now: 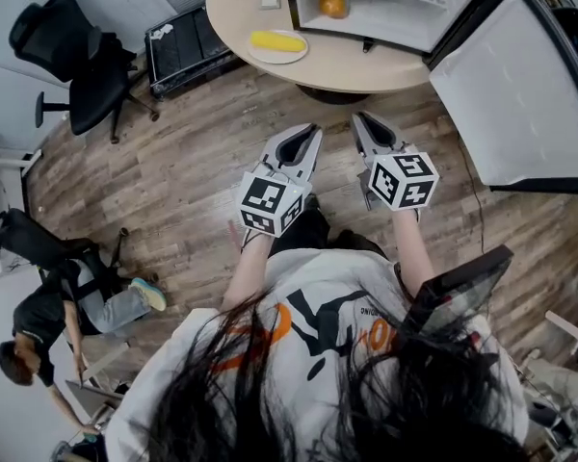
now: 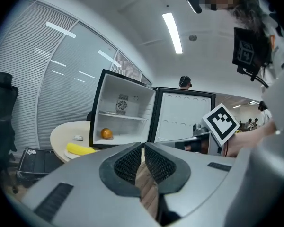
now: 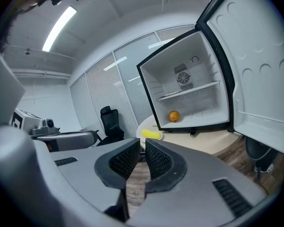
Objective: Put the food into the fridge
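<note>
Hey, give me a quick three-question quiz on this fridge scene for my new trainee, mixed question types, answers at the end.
1. True or false: the fridge stands open.
2. Where is the orange? A: on the floor. B: inside the fridge. C: on the office chair.
3. Fill in the blank: the yellow food lies on a ____ on the round table.

Key:
1. True.
2. B.
3. plate.
</note>
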